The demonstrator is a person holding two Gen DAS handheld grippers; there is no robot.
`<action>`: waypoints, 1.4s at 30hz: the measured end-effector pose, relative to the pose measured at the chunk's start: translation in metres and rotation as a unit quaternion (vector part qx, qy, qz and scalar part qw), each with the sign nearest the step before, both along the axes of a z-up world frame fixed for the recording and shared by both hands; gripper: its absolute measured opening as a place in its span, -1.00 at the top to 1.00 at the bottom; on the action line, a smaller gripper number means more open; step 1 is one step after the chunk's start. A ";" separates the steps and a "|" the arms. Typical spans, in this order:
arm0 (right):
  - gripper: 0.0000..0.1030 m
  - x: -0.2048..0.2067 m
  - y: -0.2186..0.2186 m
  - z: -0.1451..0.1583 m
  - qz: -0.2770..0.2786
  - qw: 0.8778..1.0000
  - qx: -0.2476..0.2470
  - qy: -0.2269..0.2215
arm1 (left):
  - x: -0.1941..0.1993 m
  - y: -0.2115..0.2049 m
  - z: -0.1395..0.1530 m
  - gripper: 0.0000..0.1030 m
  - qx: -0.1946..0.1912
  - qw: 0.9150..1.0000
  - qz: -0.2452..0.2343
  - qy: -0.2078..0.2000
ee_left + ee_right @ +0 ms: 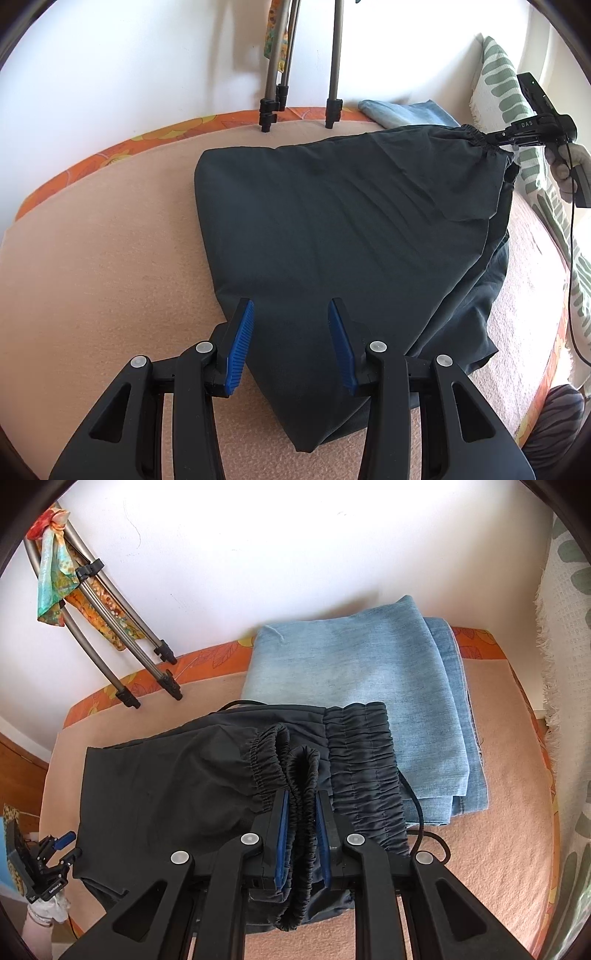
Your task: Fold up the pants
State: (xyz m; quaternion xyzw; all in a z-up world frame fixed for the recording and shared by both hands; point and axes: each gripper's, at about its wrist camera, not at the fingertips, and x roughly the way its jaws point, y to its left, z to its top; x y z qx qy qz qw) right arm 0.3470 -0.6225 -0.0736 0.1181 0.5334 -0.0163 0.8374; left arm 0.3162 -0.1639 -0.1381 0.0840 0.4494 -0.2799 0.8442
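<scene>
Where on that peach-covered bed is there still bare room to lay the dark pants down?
Bare cover lies between the dark pants and the orange patterned edge, up to the tripod legs. Another free strip runs between the folded jeans and the bed's near edge. The back corner by the patterned pillow is crowded.

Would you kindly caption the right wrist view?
Right gripper clamps the black pants' elastic cuffs beside folded jeans.

Pants (pixel 332 229) spread on bed (pixel 110 258), centre of left wrist view. Left tongs (pixel 291 343) at lower centre, over pants' near edge. Right tongs (pixel 300 834) clamp waistband (pixel 295 775), upper right in left view. Folded jeans (pixel 351 686) behind pants, by wall. Tripod legs (pixel 299 74) upper centre, on bed's far edge. Pillow (pixel 506 85) far right.
</scene>
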 end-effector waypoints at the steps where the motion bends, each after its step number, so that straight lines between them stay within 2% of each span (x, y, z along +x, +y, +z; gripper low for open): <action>1: 0.86 0.001 -0.004 -0.002 -0.006 1.000 -0.012 -0.001 | 0.000 0.000 0.000 0.22 0.000 1.000 0.000 0.000; 4: 0.86 0.000 -0.021 -0.007 -0.025 1.000 0.002 -0.012 | -0.001 -0.002 0.000 0.22 0.002 1.000 -0.001 0.003; 6: 0.74 -0.002 -0.028 -0.005 -0.036 0.999 0.021 -0.024 | -0.002 -0.004 0.001 0.22 0.005 1.000 -0.005 0.001; 9: 0.39 -0.011 -0.025 0.001 -0.020 0.998 0.049 -0.040 | -0.003 -0.004 0.004 0.22 0.007 1.000 -0.006 -0.003; 11: -0.01 -0.019 -0.021 0.006 -0.024 0.998 0.036 -0.050 | -0.003 -0.002 0.007 0.22 0.004 1.000 -0.002 -0.005; 13: -0.01 -0.025 -0.017 0.007 -0.018 0.997 0.053 -0.054 | -0.004 0.002 0.009 0.22 0.004 1.000 0.004 -0.010; 16: -0.01 -0.028 -0.010 0.001 -0.010 0.998 0.051 -0.046 | -0.004 0.009 0.010 0.22 -0.003 1.000 0.015 -0.006; 19: -0.01 -0.029 -0.010 -0.010 -0.016 0.996 0.072 -0.041 | -0.006 0.018 0.009 0.14 -0.006 1.000 0.025 -0.002; 22: -0.01 -0.027 -0.003 -0.012 -0.022 0.998 0.041 -0.049 | -0.009 0.025 0.007 0.14 -0.003 1.000 0.031 0.001; 24: -0.01 -0.029 0.003 -0.009 -0.023 0.998 0.023 -0.054 | -0.010 0.028 0.006 0.14 -0.002 0.999 0.034 0.004; 27: 0.14 -0.041 0.010 -0.009 -0.013 0.997 0.048 -0.056 | -0.013 0.031 0.005 0.14 -0.003 0.999 0.034 0.007; 32: 0.14 -0.045 0.023 -0.032 -0.005 1.000 0.008 -0.006 | -0.014 0.027 0.002 0.14 0.000 0.999 0.031 0.008; 33: 0.20 -0.045 0.024 -0.035 -0.007 1.000 0.004 -0.001 | -0.013 0.027 0.001 0.14 -0.004 0.999 0.031 0.012; 34: 0.43 -0.045 0.024 -0.036 -0.011 1.000 0.001 0.000 | -0.013 0.026 0.000 0.13 -0.006 0.999 0.030 0.014; 36: 0.57 -0.047 0.026 -0.033 -0.010 1.000 0.003 -0.005 | -0.014 0.025 -0.001 0.14 -0.004 0.999 0.029 0.013; 37: 0.80 -0.049 0.028 -0.030 -0.004 1.000 0.000 -0.009 | -0.015 0.025 -0.001 0.14 -0.005 1.000 0.028 0.012; 38: 0.90 -0.051 0.030 -0.026 0.003 1.000 -0.009 -0.010 | -0.015 0.026 -0.001 0.14 -0.006 0.999 0.030 0.011; 42: 0.90 -0.058 0.031 -0.015 0.006 0.997 -0.078 -0.020 | -0.015 0.029 0.003 0.14 -0.016 0.999 0.032 0.009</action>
